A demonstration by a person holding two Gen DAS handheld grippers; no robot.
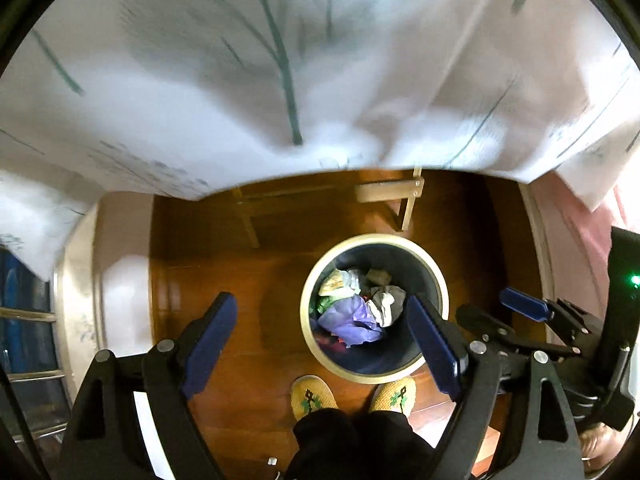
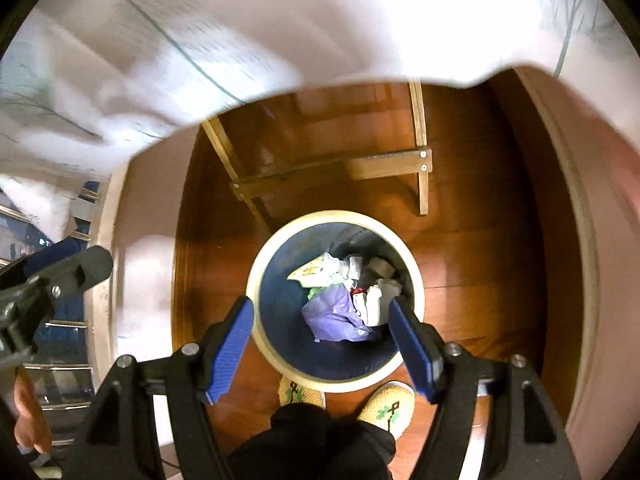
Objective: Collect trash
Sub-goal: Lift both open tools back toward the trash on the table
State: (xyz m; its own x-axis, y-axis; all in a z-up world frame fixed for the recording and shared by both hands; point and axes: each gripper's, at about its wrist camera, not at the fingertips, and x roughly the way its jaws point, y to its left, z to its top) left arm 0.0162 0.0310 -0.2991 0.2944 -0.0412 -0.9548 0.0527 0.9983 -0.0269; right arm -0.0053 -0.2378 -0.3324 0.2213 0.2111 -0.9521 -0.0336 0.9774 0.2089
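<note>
Both hand-held grippers spread, empty: left hand-held gripper [image 1: 324, 344], right hand-held gripper [image 2: 324, 344]. Round cream-rimmed dark bin [image 2: 256, 312], frame centre, holds crumpled purple plastic bag [image 2: 336, 316], white paper wads [image 2: 376, 304]: light, soft, compressible; pinch at fold.

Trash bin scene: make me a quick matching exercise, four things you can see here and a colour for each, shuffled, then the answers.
Things:
1. Trash bin rim
2. Crumpled bag in the bin
3. Slippers
4. Hand-held gripper pads

Colours:
A. yellow with a green pattern
B. blue
C. cream
D. purple

Pairs: 1-C, 2-D, 3-A, 4-B
</note>
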